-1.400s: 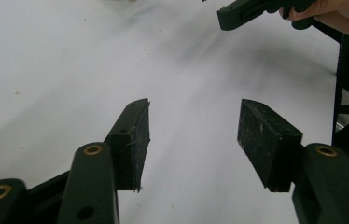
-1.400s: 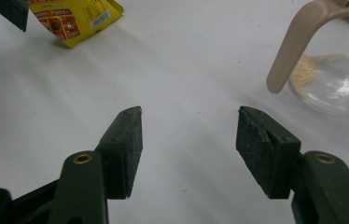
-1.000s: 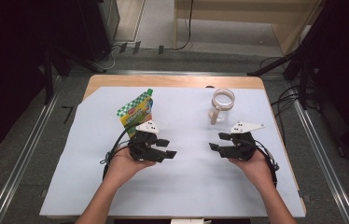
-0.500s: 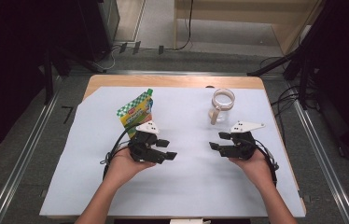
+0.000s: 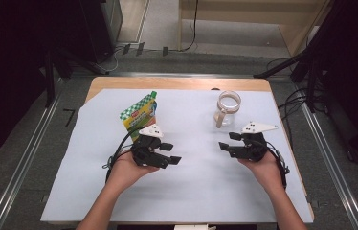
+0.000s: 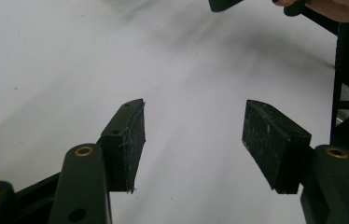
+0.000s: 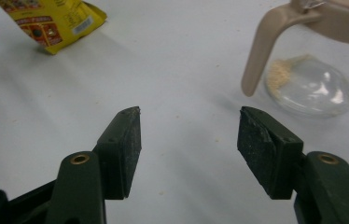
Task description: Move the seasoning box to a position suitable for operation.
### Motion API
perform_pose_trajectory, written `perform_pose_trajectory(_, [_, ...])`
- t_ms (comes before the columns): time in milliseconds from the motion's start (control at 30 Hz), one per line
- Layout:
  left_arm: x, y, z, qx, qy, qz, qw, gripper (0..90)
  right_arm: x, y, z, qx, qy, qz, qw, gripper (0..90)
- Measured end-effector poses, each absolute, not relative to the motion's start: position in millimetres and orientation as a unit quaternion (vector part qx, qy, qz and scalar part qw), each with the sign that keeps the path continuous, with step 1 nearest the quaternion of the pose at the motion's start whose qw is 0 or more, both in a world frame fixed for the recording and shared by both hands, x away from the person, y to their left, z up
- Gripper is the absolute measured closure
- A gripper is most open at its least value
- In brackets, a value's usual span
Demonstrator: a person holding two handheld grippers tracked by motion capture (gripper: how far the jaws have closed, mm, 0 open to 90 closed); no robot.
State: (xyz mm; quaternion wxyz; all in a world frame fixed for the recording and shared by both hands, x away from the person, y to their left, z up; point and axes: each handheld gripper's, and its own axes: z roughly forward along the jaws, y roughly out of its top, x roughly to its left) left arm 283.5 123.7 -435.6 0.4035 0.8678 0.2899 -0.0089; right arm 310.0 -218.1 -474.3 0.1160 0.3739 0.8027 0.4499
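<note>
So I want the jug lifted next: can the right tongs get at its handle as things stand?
Probably yes. The right tongs stand open and empty, and in the right gripper view the jug has its beige handle turned toward them, with bare white table cover between.

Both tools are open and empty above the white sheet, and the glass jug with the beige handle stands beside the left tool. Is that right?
One thing is wrong: the glass jug with the beige handle stands near the right tool, not the left one. The high view shows this. The green and yellow pouch is what lies beside the left tool. Both tools are open and empty above the white sheet, as stated.
</note>
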Motion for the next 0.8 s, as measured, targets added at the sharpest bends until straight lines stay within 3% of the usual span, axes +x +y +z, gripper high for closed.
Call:
perform_pose_trajectory(333, [282,122,-435,0.869,0.286,-0.009,0.404,39.1,326,-238,-471,0.408,0.783,0.443,0.153,38.1])
perform_pose_trajectory(800, [282,120,-436,0.872,0.279,-0.012,0.402,38.4,378,-246,-492,0.464,0.762,0.427,0.146,19.6])
